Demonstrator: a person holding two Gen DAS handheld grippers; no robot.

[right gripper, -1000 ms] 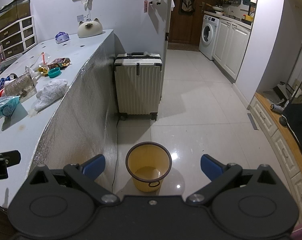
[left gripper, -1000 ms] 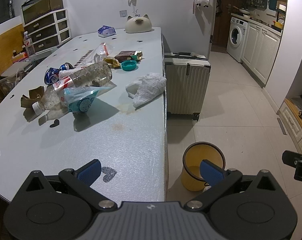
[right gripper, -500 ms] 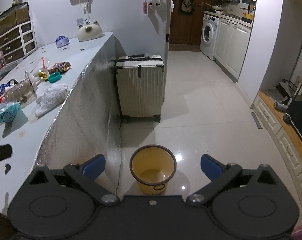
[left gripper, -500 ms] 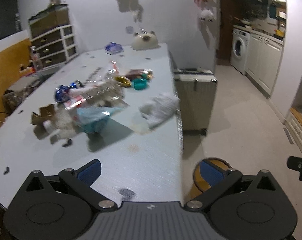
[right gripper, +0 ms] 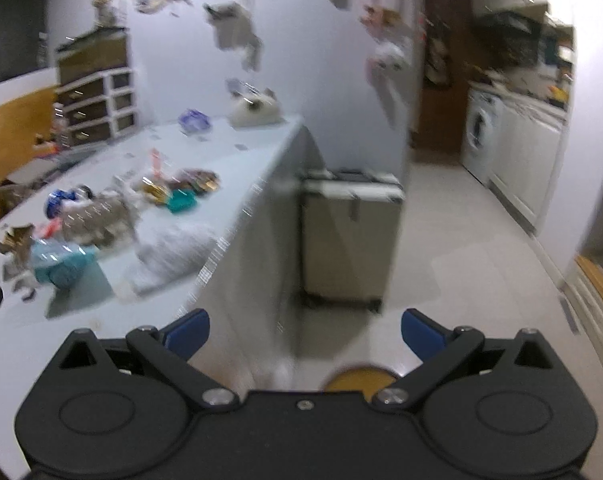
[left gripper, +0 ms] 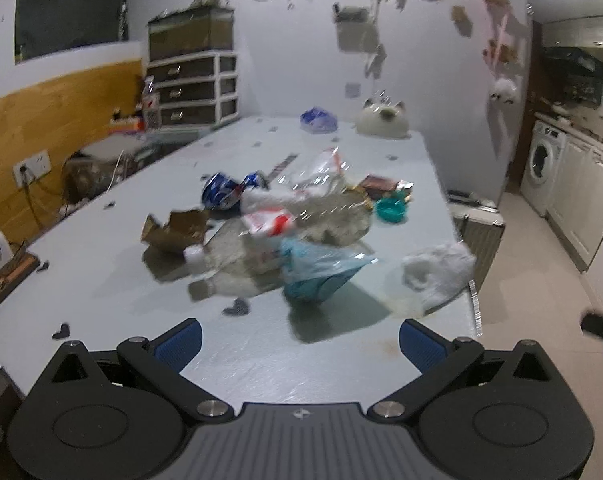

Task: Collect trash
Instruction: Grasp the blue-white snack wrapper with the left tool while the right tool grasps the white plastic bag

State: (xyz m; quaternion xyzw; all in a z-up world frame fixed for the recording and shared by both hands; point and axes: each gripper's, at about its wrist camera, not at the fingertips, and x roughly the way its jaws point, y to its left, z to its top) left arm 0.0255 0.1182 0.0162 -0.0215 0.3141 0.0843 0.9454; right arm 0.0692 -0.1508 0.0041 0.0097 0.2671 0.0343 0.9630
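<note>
**A:** Start with the big picture: the pale grey worktop carries all the rubbish in one loose heap near its middle, and the round yellow plastic bin stands on the floor off its right edge, just below your right gripper.

**B:** Both empty?

**A:** Yes. Your left gripper hangs over the near end of the worktop with its jaws spread wide, and the right one is just as wide with nothing in it. Take the bulky pieces first: the clear crumpled plastic bottle, then the white crumpled plastic bag at the right edge.

**B:** And the small stuff?

**A:** Next the teal snack packet nearest you and the torn brown cardboard; leave the small teal lid for last. Both views are blurred, so steady your hands before closing.
</note>
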